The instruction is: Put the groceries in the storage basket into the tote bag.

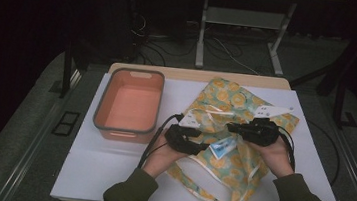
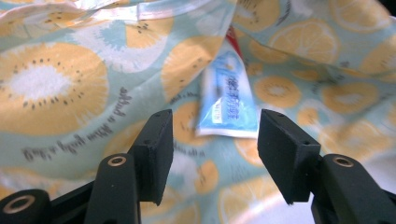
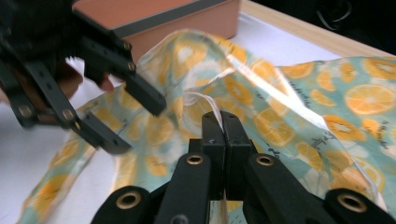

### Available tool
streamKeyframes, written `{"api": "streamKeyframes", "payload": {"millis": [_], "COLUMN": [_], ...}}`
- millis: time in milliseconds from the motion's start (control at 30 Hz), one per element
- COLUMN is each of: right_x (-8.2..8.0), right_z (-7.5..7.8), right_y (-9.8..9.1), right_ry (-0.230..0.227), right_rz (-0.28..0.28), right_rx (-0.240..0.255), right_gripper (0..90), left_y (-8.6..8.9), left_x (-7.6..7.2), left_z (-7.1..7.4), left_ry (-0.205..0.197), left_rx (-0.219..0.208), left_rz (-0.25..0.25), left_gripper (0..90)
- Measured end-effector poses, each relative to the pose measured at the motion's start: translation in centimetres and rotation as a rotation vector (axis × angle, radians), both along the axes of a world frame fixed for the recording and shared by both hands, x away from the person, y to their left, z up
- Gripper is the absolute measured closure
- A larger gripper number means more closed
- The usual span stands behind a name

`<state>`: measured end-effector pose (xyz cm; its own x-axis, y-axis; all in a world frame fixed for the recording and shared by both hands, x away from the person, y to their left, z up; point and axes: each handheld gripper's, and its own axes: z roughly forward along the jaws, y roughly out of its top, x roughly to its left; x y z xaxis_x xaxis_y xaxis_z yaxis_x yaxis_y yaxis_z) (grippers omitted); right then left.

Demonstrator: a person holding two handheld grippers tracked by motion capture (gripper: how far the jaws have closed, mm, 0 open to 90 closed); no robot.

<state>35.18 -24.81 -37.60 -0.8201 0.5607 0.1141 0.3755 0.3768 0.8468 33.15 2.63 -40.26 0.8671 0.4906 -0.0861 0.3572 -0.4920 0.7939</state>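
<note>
The right gripper (image 3: pixel 223 140) is clenched on the pale rim of the fruit-print fabric bag (image 1: pixel 235 111), apparently lifting that edge to keep the mouth open. The left gripper (image 2: pixel 215 154) stands released, its jaws spread either side of a blue-and-white tube (image 2: pixel 226 100) lying at the bag's opening, probably ready to take it. The bag lies toward the table's right edge; an orange bin (image 1: pixel 129 104), grey-rimmed and empty, sits near the far left corner of the white table (image 1: pixel 108 173).

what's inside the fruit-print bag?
A blue-and-white tube pokes out of the fruit-print bag at its mouth; its upper end and anything deeper are covered by fabric.
</note>
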Motion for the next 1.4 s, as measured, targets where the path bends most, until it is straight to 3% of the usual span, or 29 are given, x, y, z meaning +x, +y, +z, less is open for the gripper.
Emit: {"api": "streamKeyframes", "payload": {"millis": [233, 533, 600, 733, 833, 933, 1067, 1133, 1267, 1333, 1400], "right_x": [-2.0, -3.9, -4.1, -4.8, -6.3, -7.9, -9.3, -9.5, -9.3, -9.1, -8.8], "right_z": [-0.5, -3.7, -4.1, -2.9, -1.7, -1.7, -3.9, -4.9, -6.1, -6.5, -6.5], "right_y": [1.9, 4.4, 4.7, 3.9, 3.1, 2.7, 2.7, 2.5, 2.5, 2.4, 2.2], "right_ry": [0.021, 0.083, 0.086, 0.059, 0.031, 0.072, 0.106, 0.127, 0.128, 0.13, 0.127], "right_rz": [0.093, 0.19, 0.191, 0.138, 0.144, 0.181, 0.191, 0.187, 0.176, 0.17, 0.16], "right_rx": [-0.05, -0.198, -0.213, -0.147, -0.113, -0.11, -0.212, -0.245, -0.322, -0.358, -0.354], "right_gripper": [89.6, 89.4, 82.9, 64.0, 61.2, 57.9, 52.3, 51.2, 50.0, 55.4, 63.7], "left_y": [3.3, 6.2, 6.4, 6.4, 6.3, 6.3, 6.6, 6.7, 6.7, 6.6, 6.5], "left_x": [-2.4, -4.1, -4.2, -4.2, -4.0, -3.9, -3.7, -3.6, -3.3, -3.2, -3.1], "left_z": [-0.5, -1.8, -2.1, -2.2, -2.5, -2.7, -2.8, -3.0, -3.6, -3.9, -4.1], "left_ry": [0.02, 0.068, 0.062, 0.036, 0.041, 0.04, 0.046, 0.05, 0.063, 0.068, 0.074], "left_rx": [0.003, -0.006, 0.013, 0.03, 0.052, 0.071, 0.084, 0.09, 0.132, 0.147, 0.166], "left_rz": [0.003, 0.019, 0.028, 0.039, 0.045, 0.06, 0.075, 0.084, 0.087, 0.084, 0.083], "left_gripper": [40.9, 40.7, 40.7, 40.2, 39.3, 37.7, 34.8, 33.8, 33.0, 33.4, 35.7]}}
